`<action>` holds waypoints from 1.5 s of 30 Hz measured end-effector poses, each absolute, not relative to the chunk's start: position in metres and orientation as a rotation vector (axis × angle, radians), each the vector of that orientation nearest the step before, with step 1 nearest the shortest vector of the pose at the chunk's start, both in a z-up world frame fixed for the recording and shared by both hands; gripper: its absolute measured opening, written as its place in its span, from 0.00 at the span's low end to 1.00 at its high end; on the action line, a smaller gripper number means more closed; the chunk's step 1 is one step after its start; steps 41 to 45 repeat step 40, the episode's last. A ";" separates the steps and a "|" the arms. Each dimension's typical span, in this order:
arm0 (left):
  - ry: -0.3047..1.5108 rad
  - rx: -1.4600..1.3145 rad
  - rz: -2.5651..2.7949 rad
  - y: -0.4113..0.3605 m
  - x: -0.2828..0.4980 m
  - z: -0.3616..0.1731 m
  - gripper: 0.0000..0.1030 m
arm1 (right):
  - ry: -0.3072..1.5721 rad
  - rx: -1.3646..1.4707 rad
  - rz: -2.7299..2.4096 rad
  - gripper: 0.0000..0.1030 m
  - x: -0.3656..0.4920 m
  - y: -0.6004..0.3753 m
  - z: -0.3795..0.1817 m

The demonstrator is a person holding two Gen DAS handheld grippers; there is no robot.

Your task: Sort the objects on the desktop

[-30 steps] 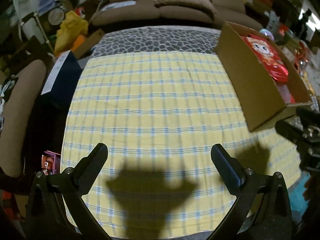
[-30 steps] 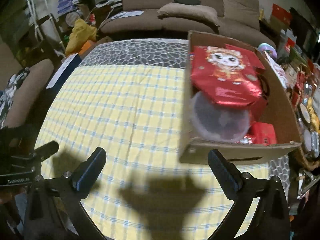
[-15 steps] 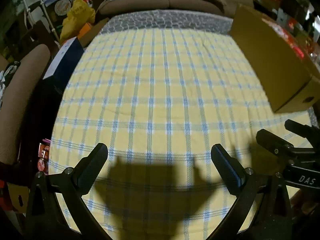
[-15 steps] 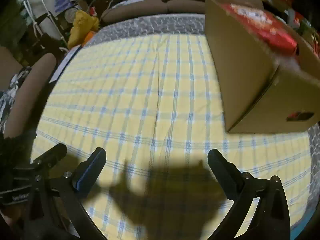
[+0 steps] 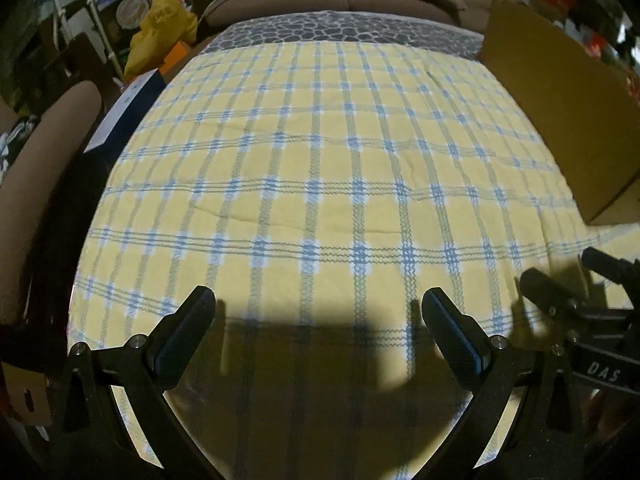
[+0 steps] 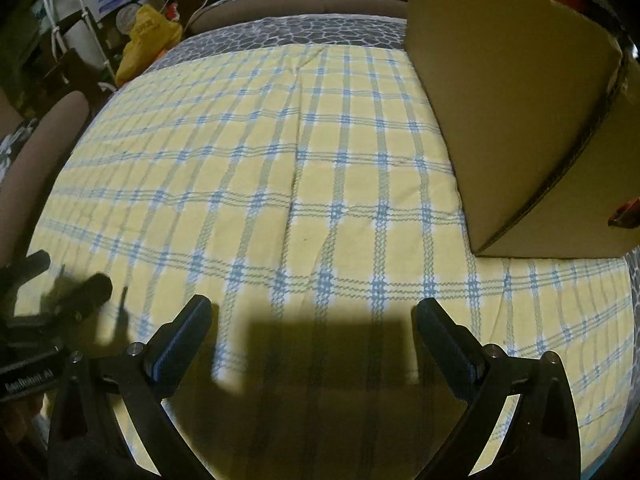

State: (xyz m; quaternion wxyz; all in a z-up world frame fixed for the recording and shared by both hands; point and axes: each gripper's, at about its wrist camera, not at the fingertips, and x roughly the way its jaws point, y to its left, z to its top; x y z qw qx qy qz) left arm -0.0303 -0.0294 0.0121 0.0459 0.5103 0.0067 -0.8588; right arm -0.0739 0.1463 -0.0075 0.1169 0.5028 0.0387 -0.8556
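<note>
- The left gripper (image 5: 319, 312) was spread wide, holding nothing, low over the near edge of the surface (image 5: 320, 152).
- The right gripper (image 6: 312, 320) was likewise wide apart and held nothing, beside it at that near edge.
- A cardboard box (image 6: 508, 112) stood on the yellow checked cloth (image 6: 260, 152) at the surface's right edge.

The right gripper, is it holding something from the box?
No, the right gripper is open, with only the yellow checked cloth between its fingers, and the cardboard box sits apart.
</note>
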 end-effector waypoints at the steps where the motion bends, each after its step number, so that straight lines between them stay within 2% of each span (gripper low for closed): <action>1: 0.015 1.570 -2.620 -0.027 -0.031 0.007 1.00 | 0.115 1.475 -2.509 1.00 -0.074 0.146 -0.011; 6: 0.110 1.536 -2.626 -0.032 -0.030 -0.005 1.00 | 0.161 1.379 -2.603 1.00 -0.068 0.143 -0.014; 13: 0.070 1.413 -2.712 -0.031 -0.021 -0.007 1.00 | 0.156 1.341 -2.640 1.00 -0.063 0.144 -0.014; 45: 0.077 1.410 -2.714 -0.031 -0.021 -0.006 1.00 | 0.146 1.346 -2.647 1.00 -0.064 0.144 -0.015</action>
